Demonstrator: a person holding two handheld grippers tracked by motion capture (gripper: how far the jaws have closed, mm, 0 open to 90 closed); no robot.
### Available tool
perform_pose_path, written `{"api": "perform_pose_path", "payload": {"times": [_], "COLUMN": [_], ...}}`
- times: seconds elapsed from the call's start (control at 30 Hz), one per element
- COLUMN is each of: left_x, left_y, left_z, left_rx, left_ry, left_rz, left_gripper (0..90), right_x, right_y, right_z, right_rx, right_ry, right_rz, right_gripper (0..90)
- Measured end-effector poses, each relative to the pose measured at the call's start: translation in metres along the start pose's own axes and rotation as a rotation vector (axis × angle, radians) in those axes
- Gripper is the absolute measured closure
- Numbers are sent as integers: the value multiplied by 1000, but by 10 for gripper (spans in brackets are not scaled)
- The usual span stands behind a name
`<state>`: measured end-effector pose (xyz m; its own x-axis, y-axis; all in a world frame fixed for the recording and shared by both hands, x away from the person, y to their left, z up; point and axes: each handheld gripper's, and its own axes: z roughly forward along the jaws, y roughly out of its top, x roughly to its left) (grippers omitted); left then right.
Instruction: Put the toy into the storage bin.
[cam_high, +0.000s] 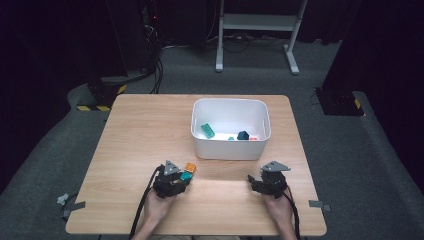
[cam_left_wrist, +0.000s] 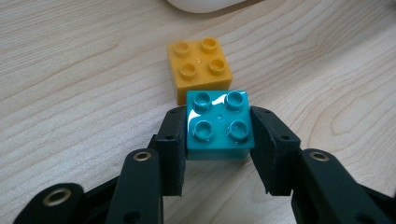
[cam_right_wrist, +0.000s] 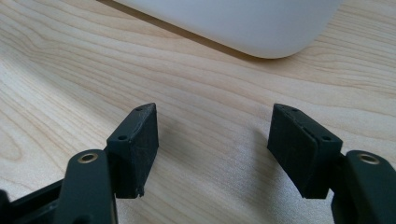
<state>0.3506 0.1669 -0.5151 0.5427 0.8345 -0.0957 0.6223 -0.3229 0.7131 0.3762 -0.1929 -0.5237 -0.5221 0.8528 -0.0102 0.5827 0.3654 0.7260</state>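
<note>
Left tongs (cam_left_wrist: 218, 140) tight on teal brick (cam_left_wrist: 218, 123); right tongs (cam_right_wrist: 212, 151) agape, empty.

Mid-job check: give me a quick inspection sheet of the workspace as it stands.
Surface: wooden table, bare around the work.
Job's things: teal brick clamped in left gripper; orange brick touching it behind; white bin holding several small pieces.
Clutter: nothing seen.
Grippers: left shut on teal brick; right gripper open, nothing between its jaws.
Cables: one trails from each gripper toward the person.
Surroundings: grey carpet, white stand legs, dark equipment.
</note>
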Motion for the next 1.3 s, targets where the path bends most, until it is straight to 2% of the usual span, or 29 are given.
{"api": "perform_pose_path", "payload": {"times": [0.3, 0.6, 0.8, 1.1, 1.3], "left_x": [5, 14, 19, 28, 28], "left_y": [6, 17, 29, 50, 65], "left_z": [-10, -23, -32, -43, -48], "left_rx": [3, -14, -26, -46, -61], "left_ry": [-22, -37, -38, -74, -93], "left_rz": [14, -7, 3, 1, 10], "left_gripper": [582, 582, 582, 581, 582], "right_x": [0, 0, 0, 0, 0], "right_y": [0, 0, 0, 0, 0], "right_z": [0, 0, 0, 0, 0], "right_rx": [0, 0, 0, 0, 0], "right_ry": [0, 0, 0, 0, 0], "right_rz": [0, 0, 0, 0, 0], "right_gripper": [332, 333, 332, 332, 332]}}
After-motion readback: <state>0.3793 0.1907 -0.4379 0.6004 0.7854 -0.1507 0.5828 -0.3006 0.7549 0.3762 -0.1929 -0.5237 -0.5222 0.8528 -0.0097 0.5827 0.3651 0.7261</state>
